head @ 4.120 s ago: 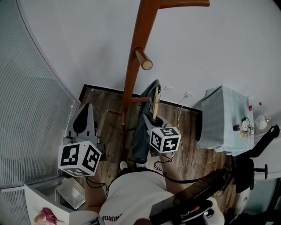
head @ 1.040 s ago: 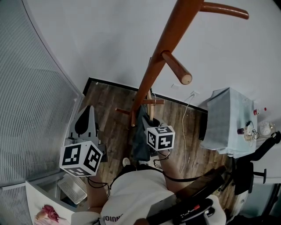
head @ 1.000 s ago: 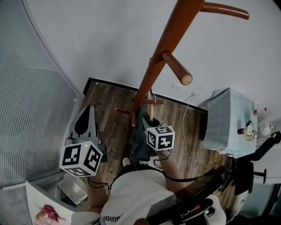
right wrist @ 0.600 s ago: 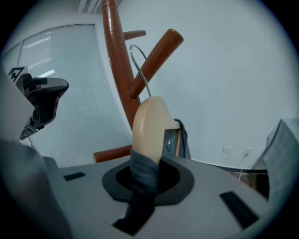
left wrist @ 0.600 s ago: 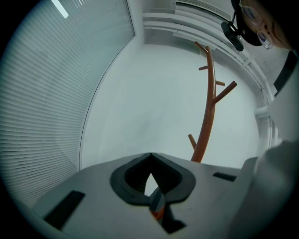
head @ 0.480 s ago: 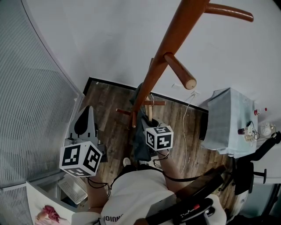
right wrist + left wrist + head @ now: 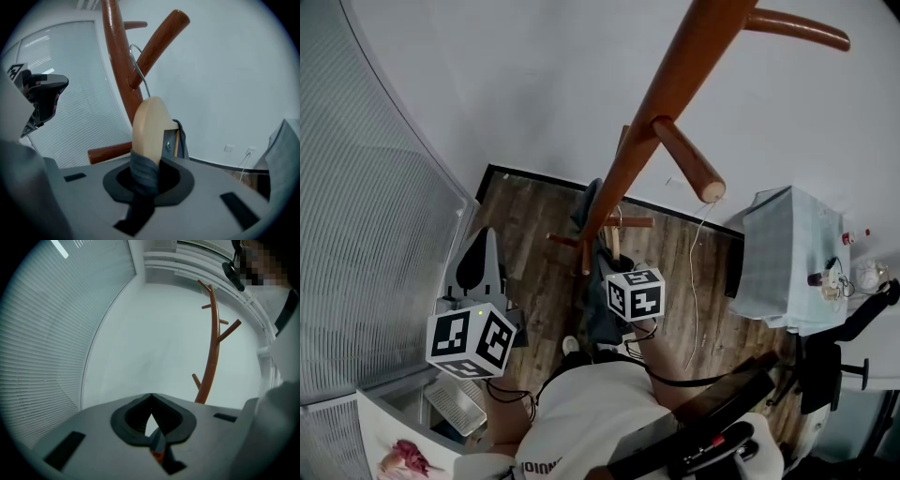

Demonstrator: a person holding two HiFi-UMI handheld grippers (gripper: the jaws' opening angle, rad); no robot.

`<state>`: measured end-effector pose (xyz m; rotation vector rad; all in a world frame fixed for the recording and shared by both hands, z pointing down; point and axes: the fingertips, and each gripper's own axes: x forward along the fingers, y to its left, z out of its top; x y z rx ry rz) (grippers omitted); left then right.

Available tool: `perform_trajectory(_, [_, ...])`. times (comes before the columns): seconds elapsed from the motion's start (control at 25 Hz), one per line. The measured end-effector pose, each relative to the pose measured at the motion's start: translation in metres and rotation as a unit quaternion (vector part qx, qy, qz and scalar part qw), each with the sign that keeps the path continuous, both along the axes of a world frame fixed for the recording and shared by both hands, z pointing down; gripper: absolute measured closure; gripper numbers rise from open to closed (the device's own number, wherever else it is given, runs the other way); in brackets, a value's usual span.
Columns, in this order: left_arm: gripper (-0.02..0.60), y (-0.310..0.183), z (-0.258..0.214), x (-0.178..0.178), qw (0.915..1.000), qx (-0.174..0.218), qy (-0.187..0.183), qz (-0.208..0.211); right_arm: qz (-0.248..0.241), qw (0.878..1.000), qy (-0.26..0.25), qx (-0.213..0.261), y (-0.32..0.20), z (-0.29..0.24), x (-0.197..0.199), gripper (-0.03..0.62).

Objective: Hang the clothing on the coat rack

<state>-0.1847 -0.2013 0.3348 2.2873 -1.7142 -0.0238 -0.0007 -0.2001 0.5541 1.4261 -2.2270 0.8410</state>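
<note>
The reddish wooden coat rack (image 7: 675,84) rises in the middle of the head view, with a peg (image 7: 686,161) pointing right. My right gripper (image 7: 619,267) holds a pale wooden hanger (image 7: 149,126) draped in dark grey clothing (image 7: 143,176). Its jaws are closing, with the cloth-wrapped hanger end between them. The hanger's wire hook (image 7: 140,70) sits where a peg (image 7: 157,42) meets the pole. The clothing (image 7: 598,305) hangs down beside the pole. My left gripper (image 7: 486,239) is low at the left, shut and empty (image 7: 151,397).
A table under a light cloth (image 7: 778,253) stands at the right, with small bottles (image 7: 825,277) beside it. A white cable (image 7: 694,281) trails over the wooden floor. Window blinds (image 7: 356,234) fill the left side. A white basket (image 7: 450,403) sits near my feet.
The right gripper has shifted slightly left toward the pole, and the top of the clothing now shows against the pole. The left gripper has stayed put.
</note>
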Motion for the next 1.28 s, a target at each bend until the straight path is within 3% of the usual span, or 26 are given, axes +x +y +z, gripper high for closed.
perform_trajectory(1.28, [0.569,-0.002,0.007,-0.007,1.0000,-0.008,-0.002,-0.001,-0.012,1.000,0.006,-0.025,0.003,0.023,-0.011,0.548])
